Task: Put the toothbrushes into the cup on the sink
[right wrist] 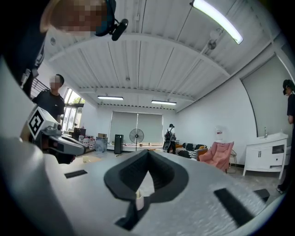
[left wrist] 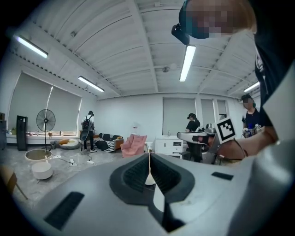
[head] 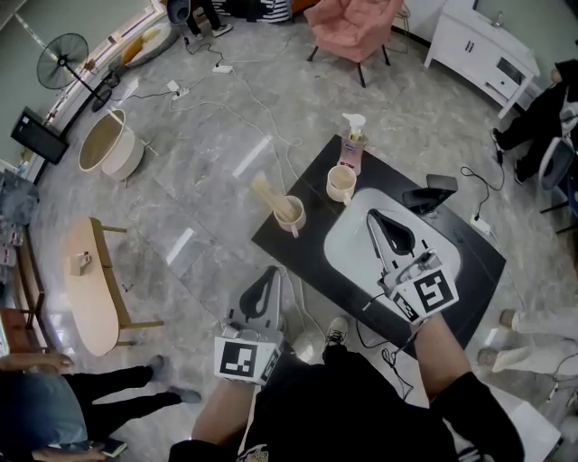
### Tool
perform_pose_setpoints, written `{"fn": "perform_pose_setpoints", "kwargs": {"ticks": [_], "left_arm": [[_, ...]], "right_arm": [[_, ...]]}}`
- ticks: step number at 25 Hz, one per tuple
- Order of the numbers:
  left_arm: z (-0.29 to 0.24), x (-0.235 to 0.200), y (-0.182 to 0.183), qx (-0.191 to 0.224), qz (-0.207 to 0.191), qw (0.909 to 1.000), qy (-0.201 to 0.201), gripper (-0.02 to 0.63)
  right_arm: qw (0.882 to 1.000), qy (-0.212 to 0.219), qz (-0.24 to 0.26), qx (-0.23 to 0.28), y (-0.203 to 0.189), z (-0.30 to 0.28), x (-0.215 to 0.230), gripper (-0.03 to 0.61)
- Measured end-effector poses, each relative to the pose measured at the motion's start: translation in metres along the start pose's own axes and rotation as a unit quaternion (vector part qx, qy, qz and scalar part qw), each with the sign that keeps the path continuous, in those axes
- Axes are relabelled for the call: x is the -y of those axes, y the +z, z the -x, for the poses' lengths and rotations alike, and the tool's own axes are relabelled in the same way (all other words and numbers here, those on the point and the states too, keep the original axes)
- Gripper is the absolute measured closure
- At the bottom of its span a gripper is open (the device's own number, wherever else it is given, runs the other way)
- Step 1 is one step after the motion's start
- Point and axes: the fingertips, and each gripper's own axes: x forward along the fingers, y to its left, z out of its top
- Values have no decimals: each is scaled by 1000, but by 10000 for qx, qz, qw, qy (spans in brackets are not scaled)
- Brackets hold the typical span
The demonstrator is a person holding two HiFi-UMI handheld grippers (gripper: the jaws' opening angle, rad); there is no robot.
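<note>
Several pale wooden toothbrushes (head: 267, 193) stand in a cream cup (head: 292, 217) near the far left edge of the black table (head: 298, 189). A second cream cup (head: 340, 185) sits by the far rim of the white sink (head: 348, 239). My right gripper (head: 374, 216) hovers over the sink basin, its jaws shut and holding nothing. The left gripper (head: 269, 274) hangs off the table's near left edge, above the floor, also shut and holding nothing. In the left gripper view (left wrist: 149, 156) and the right gripper view (right wrist: 147, 152) the jaws meet with nothing between them.
A pump bottle (head: 353, 143) stands behind the second cup. A dark phone (head: 430, 193) lies right of the sink. Cables run across the floor; a wooden bench (head: 90, 284), a fan (head: 61, 60), a pink armchair (head: 354, 25) and a white cabinet (head: 483, 50) stand around.
</note>
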Motion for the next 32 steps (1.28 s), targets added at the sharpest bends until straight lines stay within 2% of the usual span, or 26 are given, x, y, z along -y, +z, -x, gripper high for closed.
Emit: {"fn": "perform_pose_setpoints", "kwargs": {"ticks": [5, 9, 14, 20, 26, 32], "left_arm": [[24, 0, 7, 55, -15, 10000, -42, 604], [47, -2, 7, 101, -20, 9994, -331, 604], [84, -15, 3, 112, -40, 9960, -881, 604], [129, -24, -11, -2, -22, 9887, -1501, 607], [165, 2, -10, -124, 7, 9799, -1992, 607], [192, 52, -20, -85, -40, 9759, -2180, 607]], "right_arm": [[9998, 82, -184, 24, 10, 19, -43, 572], [9996, -106, -266, -15, 13, 33, -77, 572], [9967, -717, -382, -96, 15, 51, -127, 572], [9878, -1500, -339, -261, 12, 90, -190, 572], [9772, -2063, -327, -368, 24, 143, -229, 572], [9745, -2198, -288, -359, 36, 203, -236, 572]]}}
